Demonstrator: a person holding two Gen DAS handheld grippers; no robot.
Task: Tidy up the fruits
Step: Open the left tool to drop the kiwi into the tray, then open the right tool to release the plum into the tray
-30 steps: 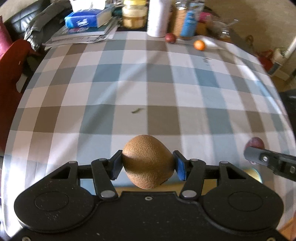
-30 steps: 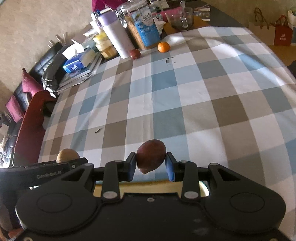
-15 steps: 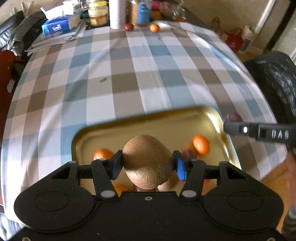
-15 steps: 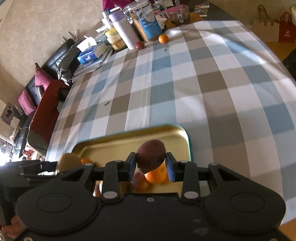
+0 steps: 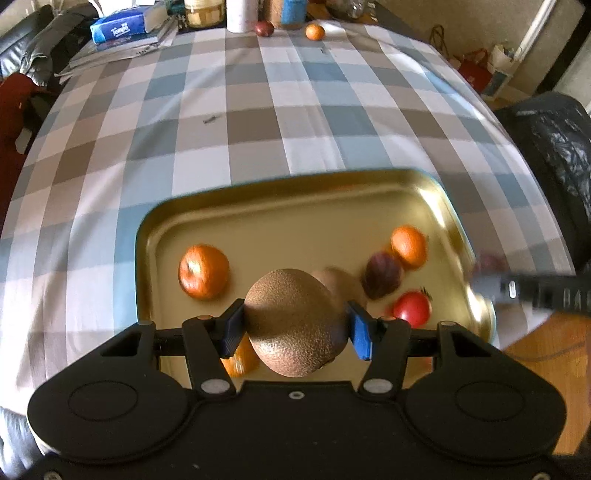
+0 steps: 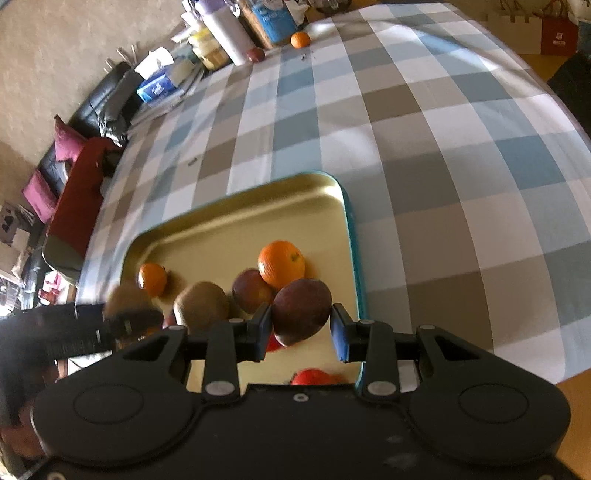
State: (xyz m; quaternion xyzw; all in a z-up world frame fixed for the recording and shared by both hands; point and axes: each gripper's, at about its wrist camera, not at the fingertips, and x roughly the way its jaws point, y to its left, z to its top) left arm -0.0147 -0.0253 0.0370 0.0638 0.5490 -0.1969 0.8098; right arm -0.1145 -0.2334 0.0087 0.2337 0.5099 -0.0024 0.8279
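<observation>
My left gripper (image 5: 295, 326) is shut on a brown kiwi (image 5: 291, 317), held above the near part of a gold tray (image 5: 295, 184). In the tray lie two oranges (image 5: 203, 271) (image 5: 408, 245), a dark plum (image 5: 382, 275), a second kiwi (image 5: 341, 278) and a red fruit (image 5: 412, 308). My right gripper (image 6: 301, 326) is shut on a dark plum (image 6: 301, 308) above the tray's right side (image 6: 349, 225), over an orange (image 6: 280, 264) and another plum (image 6: 253, 290). The left gripper's kiwi (image 6: 125, 299) shows blurred at the left of the right wrist view.
A plum (image 5: 264, 28) and a small orange (image 5: 314, 32) lie at the far edge of the checked tablecloth (image 5: 258, 122). A white bottle (image 6: 231, 31), jars and a blue tissue box (image 5: 118, 29) stand behind them. A black chair (image 5: 554, 147) is at the right.
Both grippers have drawn back toward the near table edge with their fruit still held. The gold tray and its fruit have come into view beneath them.
</observation>
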